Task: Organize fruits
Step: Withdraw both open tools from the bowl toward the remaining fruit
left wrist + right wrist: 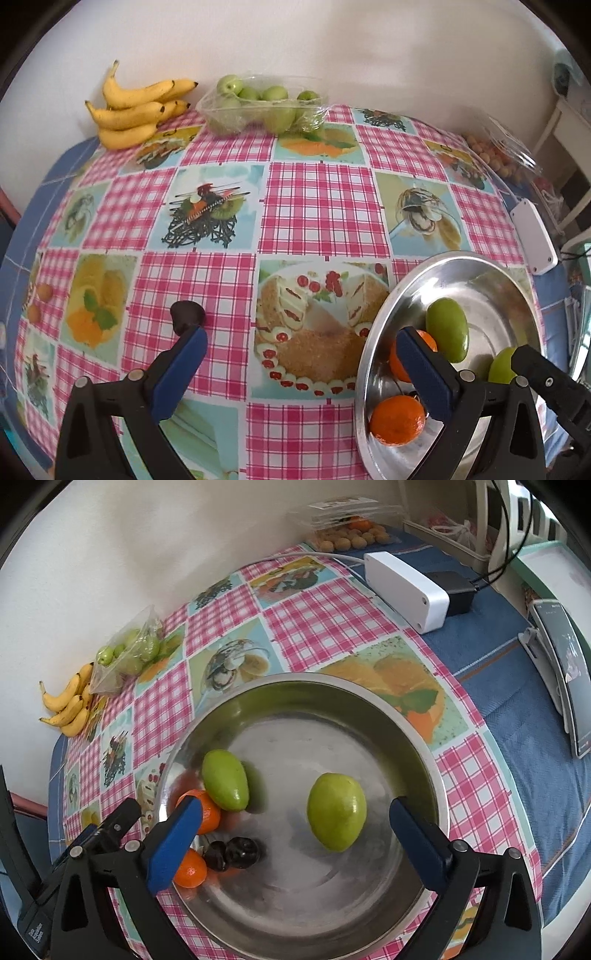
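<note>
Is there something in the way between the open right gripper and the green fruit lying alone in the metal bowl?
Nothing visible does. The right gripper hangs open over the metal bowl, and the lone green fruit lies between its fingers, untouched. The other green fruit, oranges and dark fruits sit off to the side.

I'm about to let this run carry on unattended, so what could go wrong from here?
1. The green fruit lies loose between the open right gripper fingers in the smooth metal bowl; it may roll as the gripper closes.
2. The left gripper straddles the bowl rim, one finger over an orange; lowering could strike the rim or tip the bowl.
</note>
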